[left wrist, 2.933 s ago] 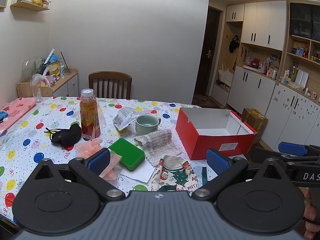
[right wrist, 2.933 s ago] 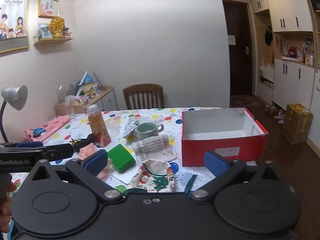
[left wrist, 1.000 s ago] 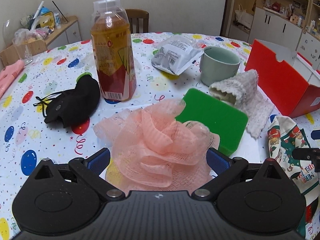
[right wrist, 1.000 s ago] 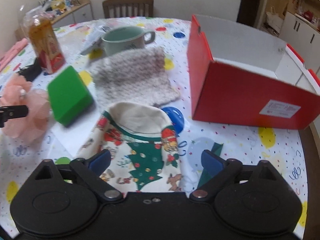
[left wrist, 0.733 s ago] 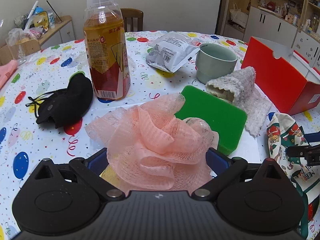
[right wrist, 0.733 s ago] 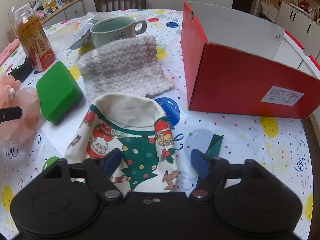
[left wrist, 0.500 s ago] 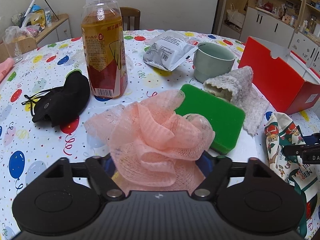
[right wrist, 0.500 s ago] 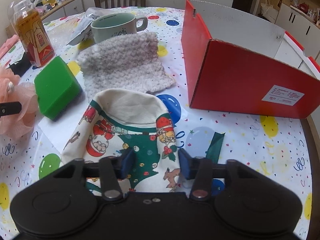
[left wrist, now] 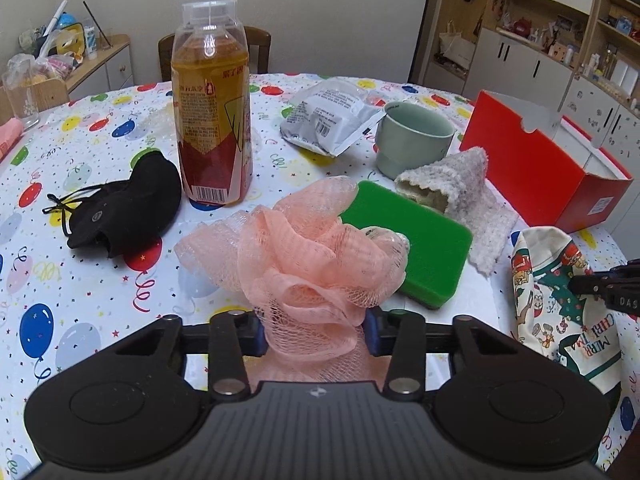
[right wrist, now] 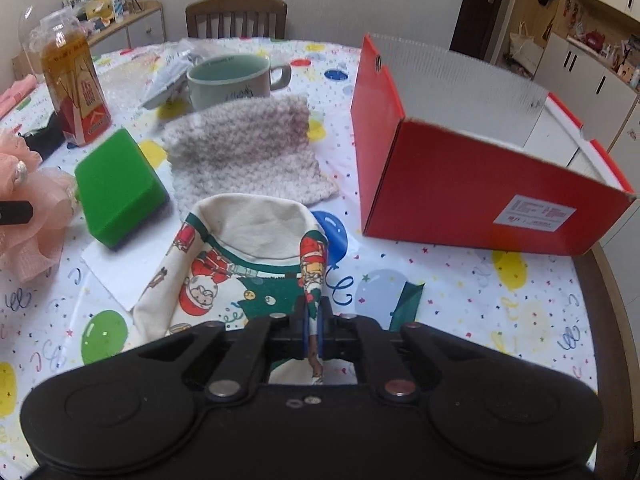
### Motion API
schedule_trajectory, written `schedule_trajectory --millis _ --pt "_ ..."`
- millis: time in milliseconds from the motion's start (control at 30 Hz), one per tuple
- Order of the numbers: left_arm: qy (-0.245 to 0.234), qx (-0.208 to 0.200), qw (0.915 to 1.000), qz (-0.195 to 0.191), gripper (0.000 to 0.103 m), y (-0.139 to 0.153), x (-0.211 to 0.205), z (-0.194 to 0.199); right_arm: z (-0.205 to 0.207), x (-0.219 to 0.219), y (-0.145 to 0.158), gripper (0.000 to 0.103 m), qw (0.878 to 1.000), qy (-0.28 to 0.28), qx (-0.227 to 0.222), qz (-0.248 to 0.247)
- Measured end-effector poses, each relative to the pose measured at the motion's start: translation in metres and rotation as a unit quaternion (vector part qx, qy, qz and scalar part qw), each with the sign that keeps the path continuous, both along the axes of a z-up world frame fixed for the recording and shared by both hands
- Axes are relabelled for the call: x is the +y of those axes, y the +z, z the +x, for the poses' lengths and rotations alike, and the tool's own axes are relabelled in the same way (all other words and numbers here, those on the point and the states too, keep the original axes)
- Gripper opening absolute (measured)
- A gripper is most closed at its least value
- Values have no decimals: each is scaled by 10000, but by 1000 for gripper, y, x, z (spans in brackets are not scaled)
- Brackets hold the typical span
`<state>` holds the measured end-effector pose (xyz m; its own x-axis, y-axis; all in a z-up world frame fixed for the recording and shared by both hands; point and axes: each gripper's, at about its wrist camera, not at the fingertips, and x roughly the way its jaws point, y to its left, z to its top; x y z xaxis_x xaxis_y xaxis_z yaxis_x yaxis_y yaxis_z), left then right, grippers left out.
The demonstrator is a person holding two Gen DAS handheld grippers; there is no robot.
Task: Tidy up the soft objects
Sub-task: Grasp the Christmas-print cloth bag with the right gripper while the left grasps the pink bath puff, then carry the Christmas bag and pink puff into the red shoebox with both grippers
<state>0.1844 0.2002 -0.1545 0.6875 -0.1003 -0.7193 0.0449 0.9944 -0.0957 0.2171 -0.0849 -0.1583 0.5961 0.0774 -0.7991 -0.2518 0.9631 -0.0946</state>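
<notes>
Right, we've got the left gripper [left wrist: 314, 334] closing on the peach mesh bath pouf [left wrist: 304, 252], blue pads squeezing its lower ruffles from both sides. It's a frilly, netted ball, bunched and puffy, sitting at the near part of the table [left wrist: 100, 280], which is covered in a white balloon-print cloth. Over on our right, the right gripper [right wrist: 312, 334] is pinched tight on a fold of the Christmas-print cloth bag [right wrist: 248, 264], cream fabric with Santas, a green tree and green trim, its mouth gaping toward the far side. It lies flat on the table in front of the red box [right wrist: 472, 176], which stands open, white inside, near the right edge.

Around them it's crowded. A green sponge [left wrist: 408, 240] sits just behind the pouf, touching its ruffles, on a sheet of white paper [right wrist: 116, 272]. Beyond that lies a grey knitted cloth [right wrist: 244, 152], with a pale green mug [right wrist: 232, 80] behind it and a silver foil packet [left wrist: 332, 116] beside the mug. A bottle of amber drink [left wrist: 212, 112] stands upright to the left, and a black drawstring pouch [left wrist: 124, 208] lies just beside its base. A wooden chair [right wrist: 236, 20] stands at the far side.
</notes>
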Motion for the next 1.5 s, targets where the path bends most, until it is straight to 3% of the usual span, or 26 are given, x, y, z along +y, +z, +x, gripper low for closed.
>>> schedule_trajectory --millis 433,867,1167,1500 --pt "-205 -327 9990 -246 37 37 5 -13 -25 -9 55 1 9957 -177 -582 697" --pt "-796 -715 9939 -261 37 82 -16 -3 -22 -39 111 1 9862 -607 -966 1197" --pt "-1241 -887 9882 -167 37 107 -42 9 -10 -72 157 1 9768 -929 -1165 1537" --pt "-1708 -1004 9801 -109 37 134 -95 36 21 -113 204 1 9725 -949 -1474 1530"
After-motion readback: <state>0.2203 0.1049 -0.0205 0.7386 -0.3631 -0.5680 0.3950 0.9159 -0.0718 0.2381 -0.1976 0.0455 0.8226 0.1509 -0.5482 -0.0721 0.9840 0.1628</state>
